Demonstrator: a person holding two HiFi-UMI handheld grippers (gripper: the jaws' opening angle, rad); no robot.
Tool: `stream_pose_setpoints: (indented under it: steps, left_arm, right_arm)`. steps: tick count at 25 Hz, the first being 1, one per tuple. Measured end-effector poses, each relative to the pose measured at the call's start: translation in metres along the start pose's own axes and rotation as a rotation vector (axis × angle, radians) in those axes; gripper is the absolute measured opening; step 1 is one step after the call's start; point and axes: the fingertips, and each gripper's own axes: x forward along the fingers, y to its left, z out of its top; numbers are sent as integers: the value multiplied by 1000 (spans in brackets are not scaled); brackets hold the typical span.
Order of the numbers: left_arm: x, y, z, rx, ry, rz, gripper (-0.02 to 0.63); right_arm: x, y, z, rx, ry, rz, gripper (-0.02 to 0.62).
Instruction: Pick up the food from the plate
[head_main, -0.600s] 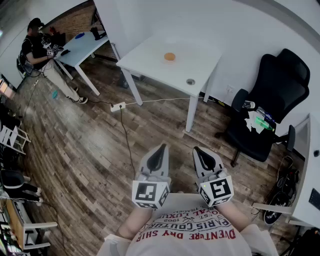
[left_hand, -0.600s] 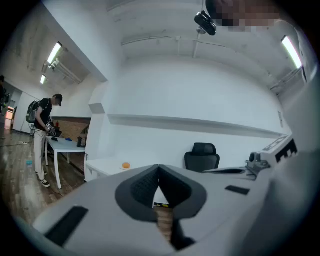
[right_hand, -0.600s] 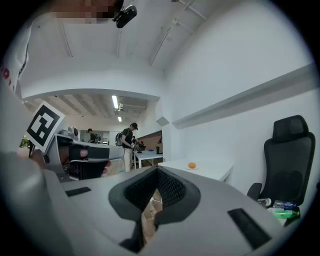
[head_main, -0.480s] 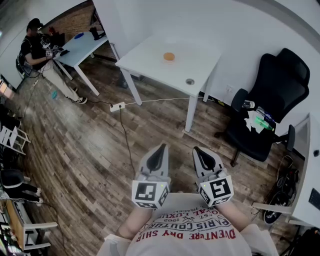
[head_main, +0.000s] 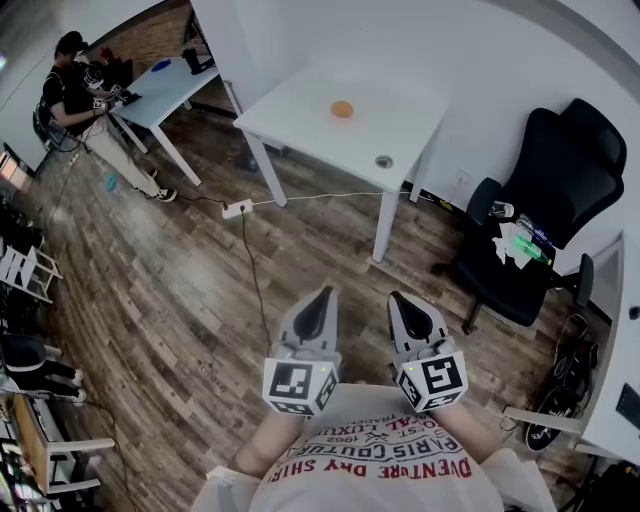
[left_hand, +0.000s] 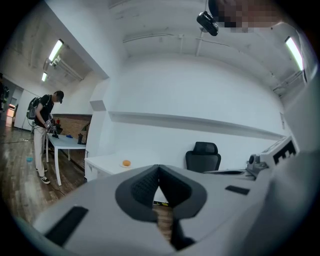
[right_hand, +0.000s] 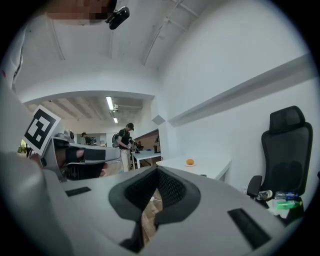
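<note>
Food (head_main: 342, 108), round and orange, sits on the white counter (head_main: 405, 120) by the wall; the plate (right_hand: 190, 165) under it is pale and hard to see; a small round grey thing (head_main: 384, 161) lies on the same counter, nearer the front edge and apart from the food.

The left gripper (head_main: 321, 296) and the right gripper (head_main: 398, 299) are held side by side close to the person's chest, over the wood floor (head_main: 170, 300); both are well apart from the counter and point toward it; the left gripper's jaws are pressed together with nothing between them; the right gripper's jaws meet at the tips too, and nothing is held there; each gripper has a cube with square black and white marks at its back end.

A black chair (head_main: 545, 200) stands to the right of the counter, with some white and green things (head_main: 522, 245) on its seat; a white plug box (head_main: 237, 210) with a cord lies on the floor in front of the counter; far off at the left another person (head_main: 70, 95) stands bent over another counter (head_main: 165, 85).
</note>
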Motion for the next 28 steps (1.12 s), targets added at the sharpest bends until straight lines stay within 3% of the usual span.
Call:
stream_pose_setpoints:
  steps: [12, 28]
  left_arm:
    - [31, 66, -7, -35, 31, 23, 8]
    - [104, 263, 34, -78, 26, -20, 8]
  right_arm:
    - [68, 3, -9, 29, 39, -11, 9]
    - [263, 57, 16, 22, 63, -72, 9]
